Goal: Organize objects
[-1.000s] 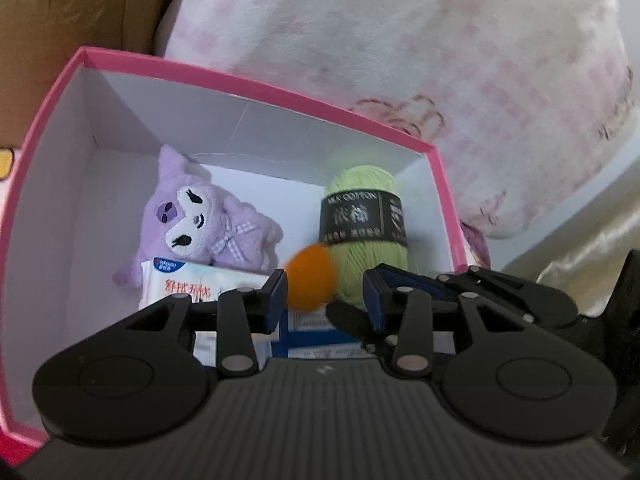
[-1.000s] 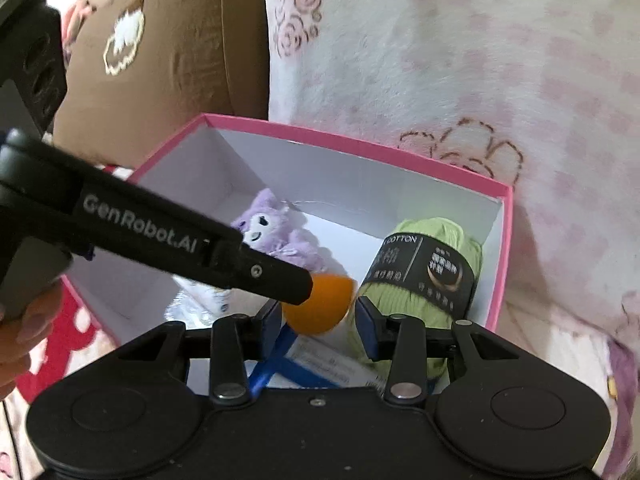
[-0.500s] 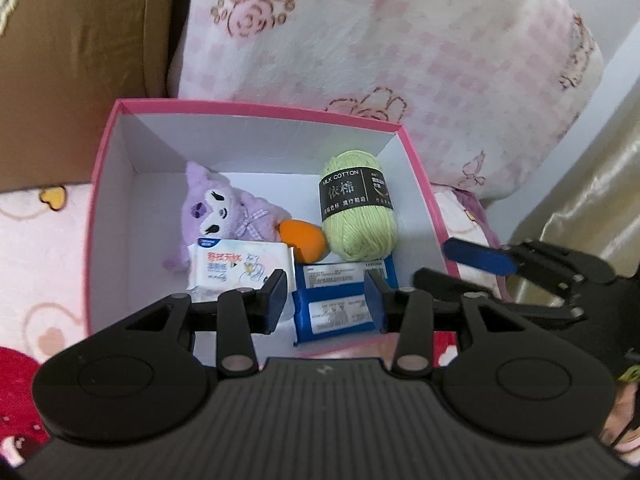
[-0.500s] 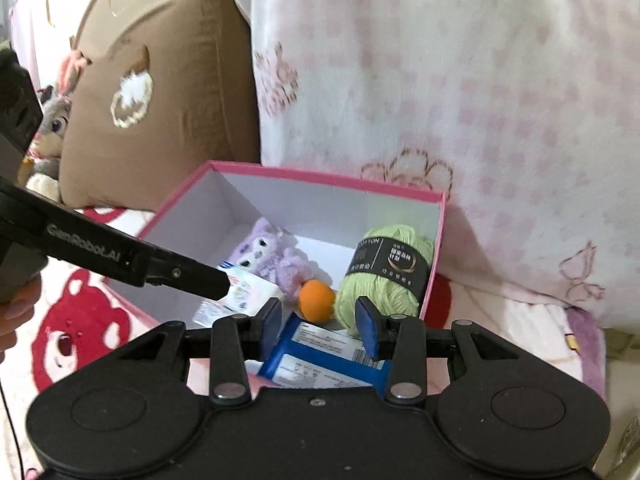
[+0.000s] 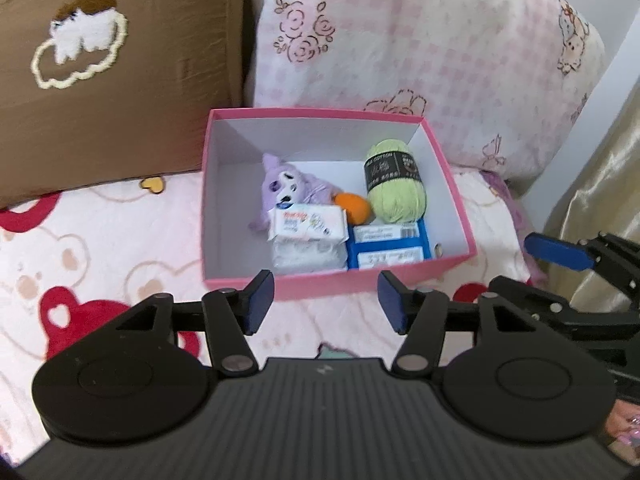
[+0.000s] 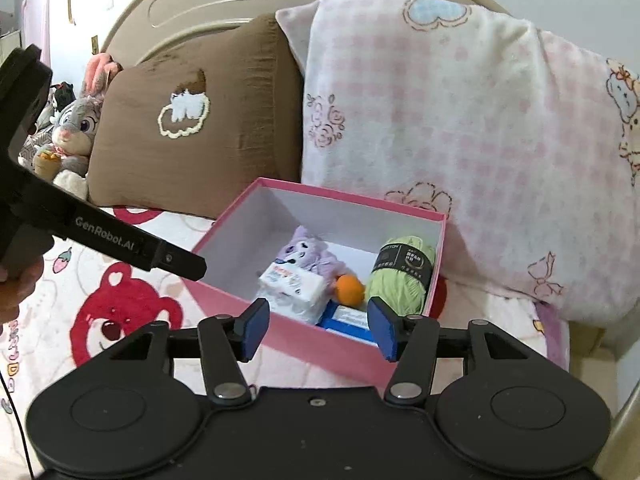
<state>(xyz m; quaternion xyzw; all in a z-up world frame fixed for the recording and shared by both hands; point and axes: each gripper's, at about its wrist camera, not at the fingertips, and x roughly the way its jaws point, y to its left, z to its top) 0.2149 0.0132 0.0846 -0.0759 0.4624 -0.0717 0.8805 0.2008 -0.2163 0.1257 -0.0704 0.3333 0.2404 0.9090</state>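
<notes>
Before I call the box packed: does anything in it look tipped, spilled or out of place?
Nothing stands out. The plush toy, orange ball, yarn, tissue pack and blue packs all sit inside the pink box.

Matt pink cardboard box (image 5: 332,280) (white inside); fuzzy green yarn (image 5: 396,192); fleecy printed blanket (image 5: 100,264); glossy tissue pack (image 5: 308,222).

Ahead of your hand-held gripper and to its left leans a brown cushion (image 6: 192,132). A pink checked pillow (image 6: 460,128) leans ahead to its right. A grey rabbit plush (image 6: 74,128) sits far left, and the bear-print blanket (image 5: 100,248) spreads beneath.
</notes>
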